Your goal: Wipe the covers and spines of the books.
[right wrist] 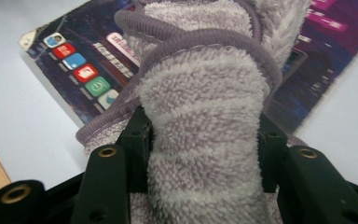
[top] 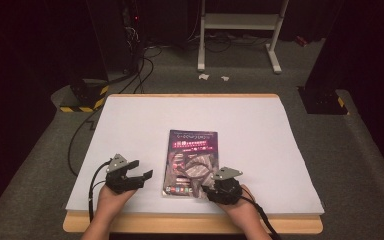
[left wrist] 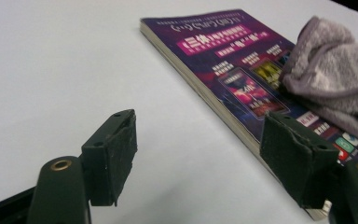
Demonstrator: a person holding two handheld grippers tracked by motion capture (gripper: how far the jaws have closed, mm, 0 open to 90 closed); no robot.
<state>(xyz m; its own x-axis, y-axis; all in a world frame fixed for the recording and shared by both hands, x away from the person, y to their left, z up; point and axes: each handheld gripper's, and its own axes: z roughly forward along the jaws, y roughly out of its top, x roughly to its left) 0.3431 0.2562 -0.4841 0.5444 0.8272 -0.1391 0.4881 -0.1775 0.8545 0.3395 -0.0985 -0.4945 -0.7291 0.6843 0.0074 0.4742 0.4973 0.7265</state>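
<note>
My right gripper [right wrist: 204,140] has its jaws clamped on the grey towel [right wrist: 205,116] lying on the purple magazine [top: 190,160] mid-tabletop [top: 130,120], while my left gripper [left wrist: 200,158] hovers beside it, jaws released.

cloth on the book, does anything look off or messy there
The grey cloth lies bunched and twisted on the near half of the purple book, not spread flat. The right gripper has a thick roll of it between its jaws. The book lies flat and looks undamaged. The left gripper hangs open beside the book's edge.
</note>
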